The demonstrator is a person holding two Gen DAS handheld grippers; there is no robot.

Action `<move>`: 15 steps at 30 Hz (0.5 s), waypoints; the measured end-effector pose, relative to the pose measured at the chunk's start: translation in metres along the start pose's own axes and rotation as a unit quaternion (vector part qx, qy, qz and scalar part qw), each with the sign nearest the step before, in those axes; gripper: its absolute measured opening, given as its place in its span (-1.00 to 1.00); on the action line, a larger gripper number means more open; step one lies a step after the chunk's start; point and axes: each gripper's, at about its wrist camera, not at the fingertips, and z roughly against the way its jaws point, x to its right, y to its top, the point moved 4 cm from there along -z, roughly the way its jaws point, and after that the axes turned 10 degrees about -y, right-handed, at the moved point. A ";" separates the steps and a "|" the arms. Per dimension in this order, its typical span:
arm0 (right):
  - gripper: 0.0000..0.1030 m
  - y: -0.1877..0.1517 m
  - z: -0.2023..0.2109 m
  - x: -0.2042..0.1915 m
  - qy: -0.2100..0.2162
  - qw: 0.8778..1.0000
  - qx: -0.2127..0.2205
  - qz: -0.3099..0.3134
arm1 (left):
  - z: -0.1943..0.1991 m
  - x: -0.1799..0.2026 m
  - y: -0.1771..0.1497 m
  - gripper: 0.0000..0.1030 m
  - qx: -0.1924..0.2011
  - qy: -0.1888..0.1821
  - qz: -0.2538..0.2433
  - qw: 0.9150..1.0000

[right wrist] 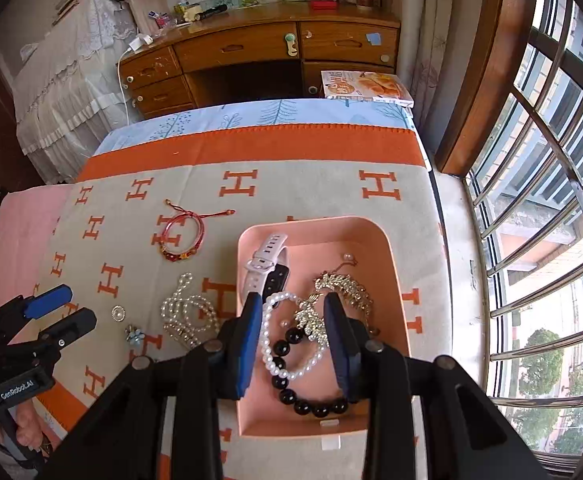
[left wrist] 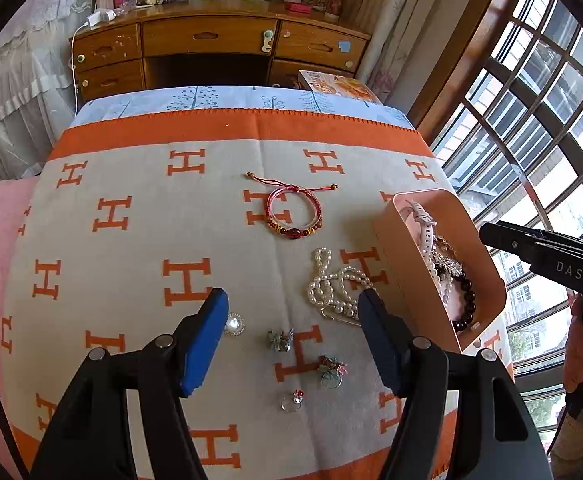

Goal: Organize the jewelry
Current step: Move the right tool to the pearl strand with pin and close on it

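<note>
- The left gripper [left wrist: 291, 320] hovers with jaws spread wide and empty over the loose pieces on the H-patterned blanket [left wrist: 131, 248]: a pearl necklace [left wrist: 333, 286], a round pearl brooch [left wrist: 234, 324] and small rings [left wrist: 280, 340].
- The right gripper [right wrist: 293, 334] hangs over the pink tray [right wrist: 391, 280], jaws apart, gripping nothing.
- The tray already holds a white watch [right wrist: 265, 258], a pearl bracelet [right wrist: 275, 344] and a black bead bracelet [right wrist: 311, 400].
- The red cord bracelet [left wrist: 291, 210] lies farther out.
- Likely step: picking the next piece; it calls for descending and closing on something small.
</note>
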 end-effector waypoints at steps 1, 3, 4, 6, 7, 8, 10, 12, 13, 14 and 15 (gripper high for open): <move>-0.37 -0.003 0.005 -0.003 0.004 1.000 0.004 0.003 | 0.005 0.000 -0.001 0.28 0.002 0.004 -0.003 1.000; -0.37 -0.007 0.017 -0.008 0.013 1.000 0.013 0.011 | 0.016 0.000 -0.003 0.31 0.007 0.010 -0.011 1.000; -0.37 -0.009 0.023 -0.011 0.017 1.000 0.018 0.015 | 0.023 0.001 -0.004 0.36 0.010 0.014 -0.015 1.000; -0.37 -0.013 0.034 -0.017 0.024 0.999 0.027 0.024 | 0.037 0.001 -0.005 0.45 0.020 0.023 -0.024 0.999; -0.37 -0.014 0.041 -0.020 0.028 0.999 0.033 0.028 | 0.044 0.001 -0.005 0.47 0.026 0.027 -0.028 0.999; -0.37 -0.015 0.046 -0.023 0.031 0.998 0.038 0.030 | 0.051 0.001 -0.005 0.48 0.031 0.031 -0.032 0.999; -0.37 -0.016 0.058 -0.028 0.039 0.998 0.048 0.035 | 0.065 0.001 -0.005 0.48 0.039 0.036 -0.039 0.998; -0.37 -0.017 0.068 -0.034 0.046 0.997 0.058 0.039 | 0.077 0.001 -0.005 0.49 0.046 0.041 -0.044 0.997; -0.37 -0.017 0.073 -0.037 0.050 0.996 0.062 0.041 | 0.082 0.001 -0.005 0.50 0.050 0.043 -0.046 0.997; -0.37 -0.016 0.076 -0.040 0.054 0.995 0.065 0.044 | 0.086 0.001 -0.005 0.53 0.054 0.045 -0.047 0.996; -0.37 -0.015 0.079 -0.044 0.059 0.995 0.068 0.046 | 0.090 0.000 -0.004 0.53 0.056 0.047 -0.049 0.996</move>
